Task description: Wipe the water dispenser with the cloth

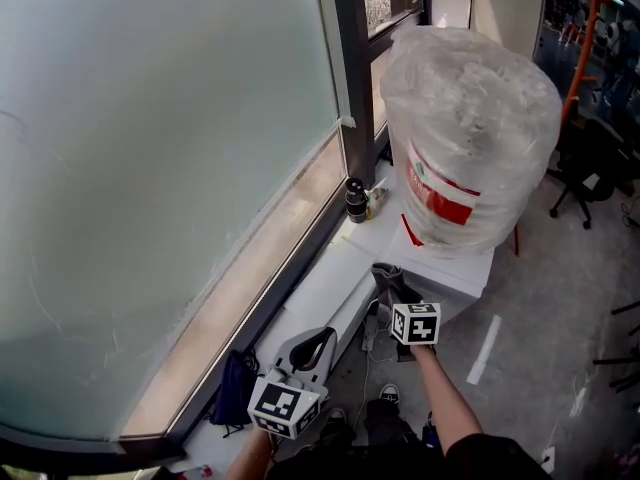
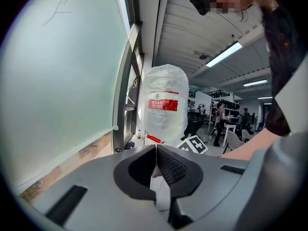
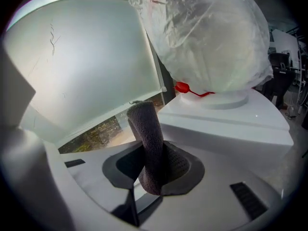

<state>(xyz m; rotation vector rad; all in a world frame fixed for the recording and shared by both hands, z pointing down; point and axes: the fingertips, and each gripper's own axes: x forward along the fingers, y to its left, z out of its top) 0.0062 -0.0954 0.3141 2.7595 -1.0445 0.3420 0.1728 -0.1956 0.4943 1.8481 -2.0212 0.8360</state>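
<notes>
Two grippers below the white water dispenser [image 1: 440,260]; right gripper [image 3: 155,166] clamped on a rolled grey cloth [image 3: 144,124], close to the dispenser's near corner; left gripper [image 2: 156,153] lower left of it, jaws pressed together, empty; plastic-wrapped bottle [image 1: 470,118] on top, small dark jar [image 1: 356,200] beside it

**An open-plan office floor**

Black swivel chairs [image 1: 590,163] stand on a grey floor [image 1: 545,308], and long strip lights [image 2: 226,54] run across a ribbed ceiling [image 2: 178,28]. People [image 2: 221,121] stand further back (too small to tell more). A white water dispenser [image 1: 440,266] with a plastic-wrapped bottle [image 1: 470,118] sits beside a tall frosted window [image 1: 150,168].
</notes>
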